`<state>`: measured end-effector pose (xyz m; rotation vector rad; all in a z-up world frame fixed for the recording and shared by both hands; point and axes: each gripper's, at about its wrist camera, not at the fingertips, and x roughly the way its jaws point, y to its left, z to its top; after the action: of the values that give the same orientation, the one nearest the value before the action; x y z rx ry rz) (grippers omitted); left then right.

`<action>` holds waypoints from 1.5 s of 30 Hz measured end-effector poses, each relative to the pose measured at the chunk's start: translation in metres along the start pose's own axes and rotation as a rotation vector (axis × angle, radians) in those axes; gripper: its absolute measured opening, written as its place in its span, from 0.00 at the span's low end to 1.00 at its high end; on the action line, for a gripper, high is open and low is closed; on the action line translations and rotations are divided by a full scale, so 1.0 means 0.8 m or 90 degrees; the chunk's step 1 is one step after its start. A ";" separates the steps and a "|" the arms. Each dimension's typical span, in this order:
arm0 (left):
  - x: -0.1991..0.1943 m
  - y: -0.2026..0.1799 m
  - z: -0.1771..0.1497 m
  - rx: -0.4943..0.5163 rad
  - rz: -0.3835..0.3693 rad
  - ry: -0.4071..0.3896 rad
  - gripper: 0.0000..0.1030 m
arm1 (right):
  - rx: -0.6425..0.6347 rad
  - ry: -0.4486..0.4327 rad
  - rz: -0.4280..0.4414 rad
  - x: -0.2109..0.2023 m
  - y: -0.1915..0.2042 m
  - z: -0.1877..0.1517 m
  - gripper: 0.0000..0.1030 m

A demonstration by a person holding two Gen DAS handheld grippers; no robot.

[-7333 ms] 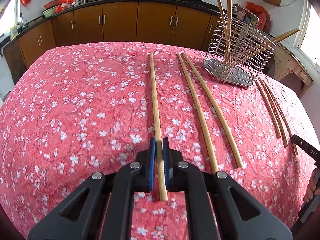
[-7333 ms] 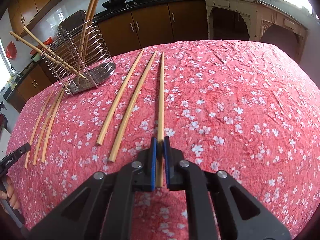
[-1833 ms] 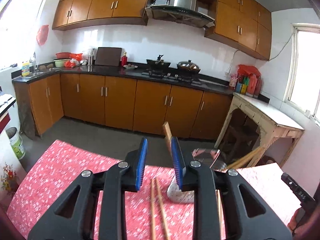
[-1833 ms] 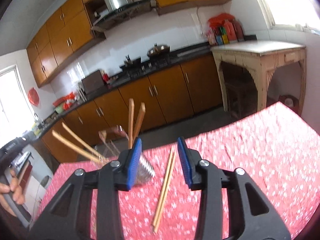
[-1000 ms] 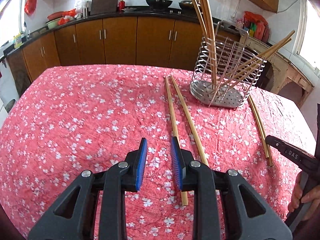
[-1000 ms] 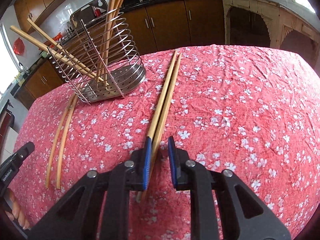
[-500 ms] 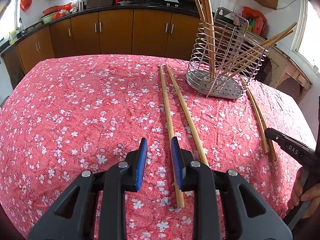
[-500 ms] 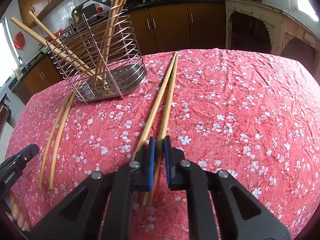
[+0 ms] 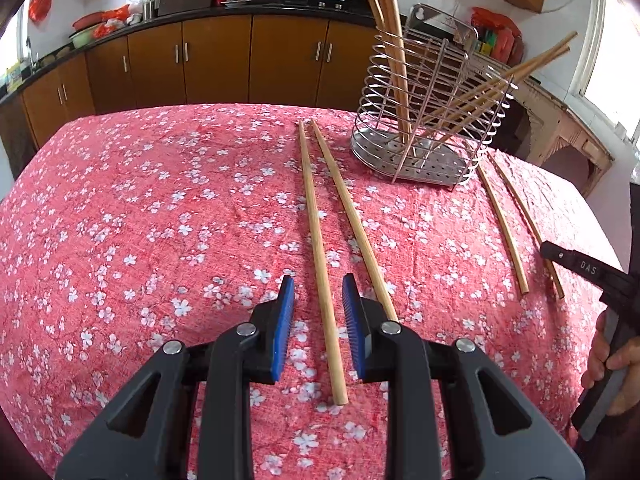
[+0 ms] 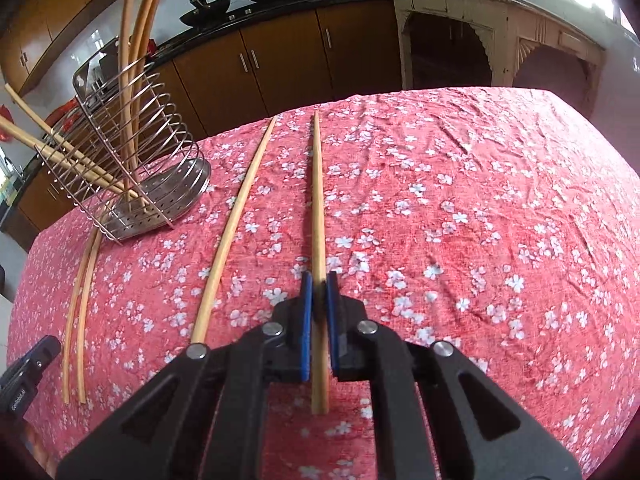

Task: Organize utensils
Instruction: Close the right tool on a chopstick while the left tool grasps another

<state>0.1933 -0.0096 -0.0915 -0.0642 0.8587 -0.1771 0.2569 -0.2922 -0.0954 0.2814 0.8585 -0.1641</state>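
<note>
Two long wooden chopsticks lie side by side on the red floral tablecloth (image 9: 140,220). My left gripper (image 9: 318,290) is open, its blue pads on either side of the left chopstick (image 9: 318,248), low over the cloth. My right gripper (image 10: 319,280) is shut on a chopstick (image 10: 318,200) near its close end; a second chopstick (image 10: 236,220) lies to its left. A wire utensil holder (image 9: 428,120) stands at the far right with several chopsticks in it; it also shows in the right wrist view (image 10: 132,160).
Two thinner chopsticks (image 9: 504,224) lie on the cloth right of the holder, near the table's right edge, and show in the right wrist view (image 10: 78,280). Brown kitchen cabinets (image 9: 216,60) stand beyond the table's far edge.
Both grippers came down from the holder to the two chopsticks on the cloth. My right gripper has closed on one chopstick and shifted it apart from the other. My left gripper has moved forward around its chopstick.
</note>
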 end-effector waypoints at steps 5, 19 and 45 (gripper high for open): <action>0.012 -0.010 -0.004 0.025 0.061 0.013 0.16 | -0.004 -0.002 0.002 -0.001 0.001 -0.001 0.08; 0.023 -0.016 0.002 0.038 0.107 0.017 0.11 | -0.017 -0.002 0.003 0.000 0.002 -0.005 0.08; 0.005 0.030 -0.007 0.017 0.105 0.016 0.08 | -0.044 0.001 0.020 -0.062 -0.018 -0.070 0.09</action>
<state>0.1946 0.0134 -0.1015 0.0336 0.8827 -0.0346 0.1809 -0.2873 -0.0950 0.2299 0.8595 -0.1050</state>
